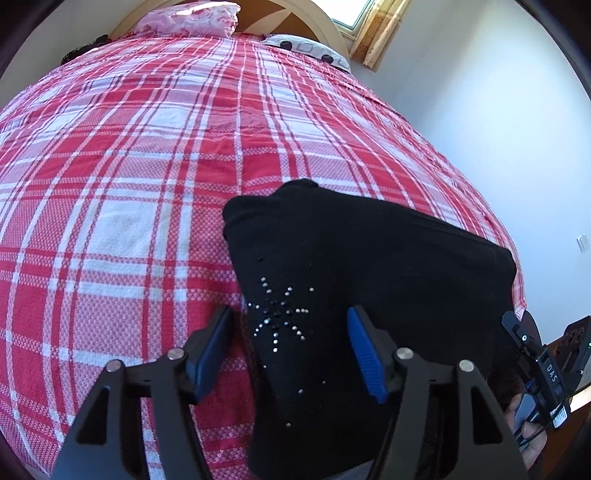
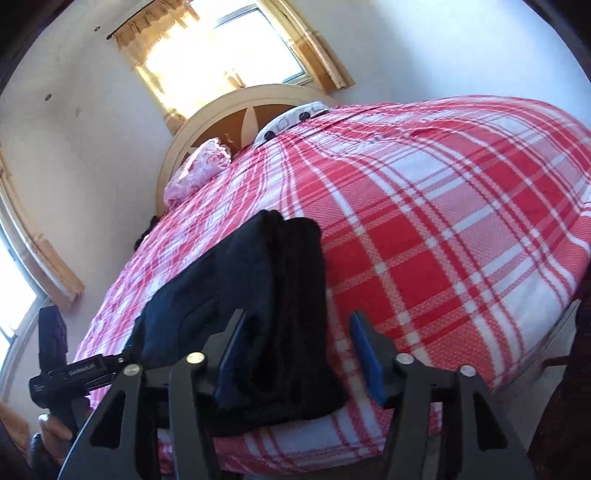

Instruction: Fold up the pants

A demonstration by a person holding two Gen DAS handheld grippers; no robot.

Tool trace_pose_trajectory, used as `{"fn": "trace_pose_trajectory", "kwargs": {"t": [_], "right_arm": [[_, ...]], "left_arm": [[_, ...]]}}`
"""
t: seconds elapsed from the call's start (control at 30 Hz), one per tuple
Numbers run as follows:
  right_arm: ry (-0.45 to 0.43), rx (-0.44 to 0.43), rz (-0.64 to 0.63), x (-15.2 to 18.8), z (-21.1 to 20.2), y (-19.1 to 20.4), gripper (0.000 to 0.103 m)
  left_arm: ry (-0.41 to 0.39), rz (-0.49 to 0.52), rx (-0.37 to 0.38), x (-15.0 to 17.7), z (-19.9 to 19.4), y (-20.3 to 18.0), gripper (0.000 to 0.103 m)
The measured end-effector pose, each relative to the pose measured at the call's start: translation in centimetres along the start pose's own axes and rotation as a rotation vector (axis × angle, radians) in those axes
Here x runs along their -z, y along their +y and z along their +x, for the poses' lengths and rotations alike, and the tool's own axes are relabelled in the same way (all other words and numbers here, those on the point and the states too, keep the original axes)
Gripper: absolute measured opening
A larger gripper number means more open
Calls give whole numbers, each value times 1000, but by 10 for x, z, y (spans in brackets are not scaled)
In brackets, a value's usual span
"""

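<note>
Black pants (image 1: 369, 266) lie folded into a compact bundle on the near edge of the bed (image 1: 147, 166), on a red-and-white checked cover. A starburst of small studs (image 1: 280, 314) shows on the top layer, at the near left part of the bundle.

Left gripper (image 1: 291, 350): jaws spread wide, blue pads either side of the studded area, holding nothing; whether the pads touch the cloth, cannot tell.

Right gripper (image 2: 295, 354): jaws also wide apart, gripping nothing. Its left finger sits over the near right edge of the pants (image 2: 258, 295), its right finger over bare cover.

Far end of the bed: pink pillow (image 1: 192, 18), spotted pillow (image 1: 310, 48), rounded headboard (image 2: 229, 118). Window with yellow curtains (image 2: 229, 55) behind it.
</note>
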State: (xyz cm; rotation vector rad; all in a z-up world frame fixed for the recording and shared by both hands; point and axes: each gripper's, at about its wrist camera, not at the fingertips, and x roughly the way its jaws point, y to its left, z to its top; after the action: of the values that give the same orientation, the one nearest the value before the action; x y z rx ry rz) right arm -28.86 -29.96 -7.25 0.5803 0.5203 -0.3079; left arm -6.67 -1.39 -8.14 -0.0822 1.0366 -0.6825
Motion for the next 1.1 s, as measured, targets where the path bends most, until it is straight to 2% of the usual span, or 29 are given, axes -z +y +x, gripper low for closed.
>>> {"fn": "trace_pose_trajectory", "kwargs": {"t": [0.07,0.13,0.23,0.27,0.33,0.37,0.4,0.47,0.53,0.67,0.8,0.87,0.93,1.1], "right_arm": [[27,-1,22,3,5,-5,66],[49,-46,71,8,8,-9,66],[64,-57,69,13,7,-6,64],[73,-61,74,15,6,-5,61],[88,-98,107,19,4,-7,41],[94,-130,129,20,4,-9,38],[96,-141,138,20,5,-10,37],[97,-145,131,20,5,-9,35],[97,-130,110,19,4,-5,33],[63,9,-122,21,0,30,32],[47,61,-195,24,-1,40,31],[38,85,-242,26,-2,45,31],[36,91,-253,24,-3,46,31],[49,54,-174,24,-3,39,31]], "left_arm": [[0,3,-10,1,0,-3,69],[5,2,-9,0,1,-4,69],[19,-20,16,-1,2,-2,69],[24,-23,23,-1,3,-1,68],[24,-15,22,0,2,-2,66],[22,-7,21,1,2,-4,63],[22,-6,36,2,2,-5,52],[19,-23,59,4,1,-5,47],[12,-7,51,4,1,-6,42],[11,-6,49,2,-1,-6,36],[2,-17,82,0,-6,1,23],[-11,7,86,2,-10,0,20],[-29,27,86,3,-13,-3,18],[-82,35,115,3,-24,-5,17]]}}
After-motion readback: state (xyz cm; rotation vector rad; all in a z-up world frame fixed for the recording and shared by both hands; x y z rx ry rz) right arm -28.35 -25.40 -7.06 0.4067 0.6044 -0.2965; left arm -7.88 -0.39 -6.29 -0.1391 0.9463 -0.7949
